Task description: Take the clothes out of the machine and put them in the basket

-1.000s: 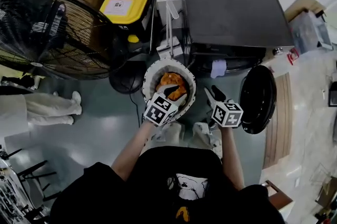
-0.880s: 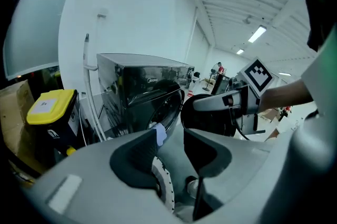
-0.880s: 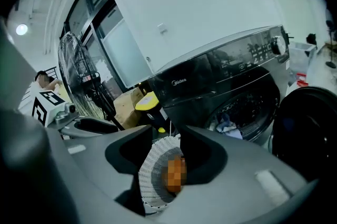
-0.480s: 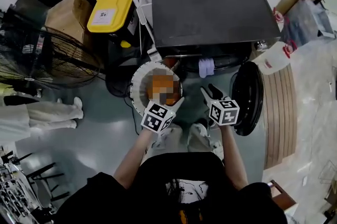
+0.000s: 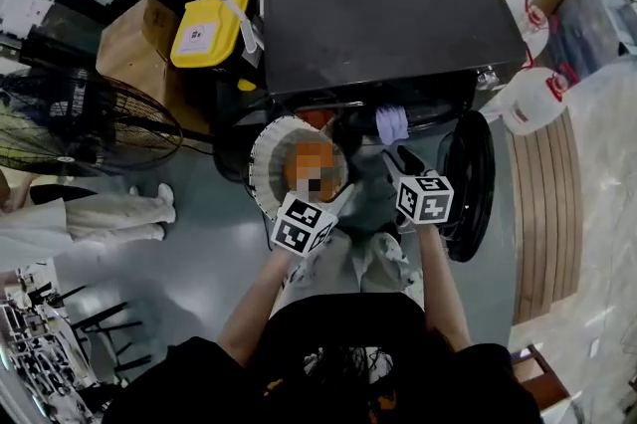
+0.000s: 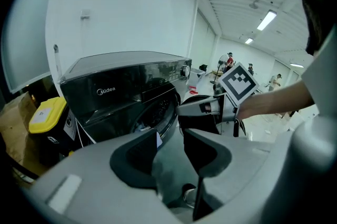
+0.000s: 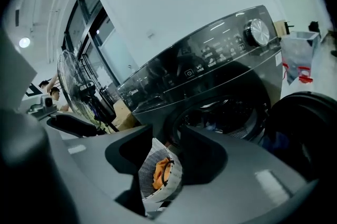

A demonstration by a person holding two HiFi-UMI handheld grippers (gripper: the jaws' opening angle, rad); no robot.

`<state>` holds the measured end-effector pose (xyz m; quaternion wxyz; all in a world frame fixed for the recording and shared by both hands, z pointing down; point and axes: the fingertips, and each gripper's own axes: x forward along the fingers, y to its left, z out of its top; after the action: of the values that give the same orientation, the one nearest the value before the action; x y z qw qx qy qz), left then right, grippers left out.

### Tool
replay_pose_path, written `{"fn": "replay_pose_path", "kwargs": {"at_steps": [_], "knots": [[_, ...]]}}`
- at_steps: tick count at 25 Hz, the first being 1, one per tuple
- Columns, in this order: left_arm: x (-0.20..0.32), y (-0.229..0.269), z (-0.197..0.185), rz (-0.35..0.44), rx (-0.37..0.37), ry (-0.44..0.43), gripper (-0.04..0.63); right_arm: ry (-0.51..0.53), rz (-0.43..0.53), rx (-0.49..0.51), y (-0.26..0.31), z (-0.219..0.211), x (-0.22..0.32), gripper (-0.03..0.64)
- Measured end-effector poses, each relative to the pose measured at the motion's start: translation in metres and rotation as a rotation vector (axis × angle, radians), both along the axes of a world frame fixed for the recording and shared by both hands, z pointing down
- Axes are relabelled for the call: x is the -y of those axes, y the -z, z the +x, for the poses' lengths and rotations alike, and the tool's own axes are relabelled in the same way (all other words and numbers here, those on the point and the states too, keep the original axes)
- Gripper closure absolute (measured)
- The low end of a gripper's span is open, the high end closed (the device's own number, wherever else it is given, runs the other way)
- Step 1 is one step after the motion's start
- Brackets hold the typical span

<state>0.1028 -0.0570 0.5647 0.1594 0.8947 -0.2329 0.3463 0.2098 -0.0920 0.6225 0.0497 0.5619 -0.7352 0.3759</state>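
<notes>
The black front-loading washing machine (image 5: 388,4) stands with its round door (image 5: 468,183) swung open to the right. A lavender cloth (image 5: 391,124) hangs at the drum opening (image 7: 226,112). Left of the opening, the white mesh basket (image 5: 267,163) holds orange clothes (image 7: 159,173). My left gripper (image 5: 336,200) is open and empty at the basket's near right rim. My right gripper (image 5: 400,159) is open and empty just in front of the opening, below the lavender cloth. In the left gripper view my left gripper (image 6: 167,136) points at the machine (image 6: 126,91), with the right gripper (image 6: 208,107) ahead of it.
A large black floor fan (image 5: 80,123), a cardboard box (image 5: 134,39) and a yellow-lidded container (image 5: 209,24) stand left of the machine. A white jug (image 5: 532,104) and a slatted wooden platform (image 5: 542,213) are at the right. A person's legs (image 5: 100,218) are at the far left.
The left gripper has drawn back from over the orange clothes to the basket's near rim. The right gripper has moved closer to the drum opening. The head camera has shifted.
</notes>
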Motion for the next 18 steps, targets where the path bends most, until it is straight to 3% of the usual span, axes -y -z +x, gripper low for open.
{"fn": "replay_pose_path", "kwargs": {"at_steps": [7,18], "knots": [[0.008,-0.01,0.017,-0.016,0.042,-0.059,0.437,-0.083,-0.022,0.021,-0.034,0.021,0.015,0.431],[0.021,-0.072,0.031,-0.04,0.111,-0.289,0.469,-0.234,-0.077,0.003,-0.125,0.039,0.038,0.431]]}}
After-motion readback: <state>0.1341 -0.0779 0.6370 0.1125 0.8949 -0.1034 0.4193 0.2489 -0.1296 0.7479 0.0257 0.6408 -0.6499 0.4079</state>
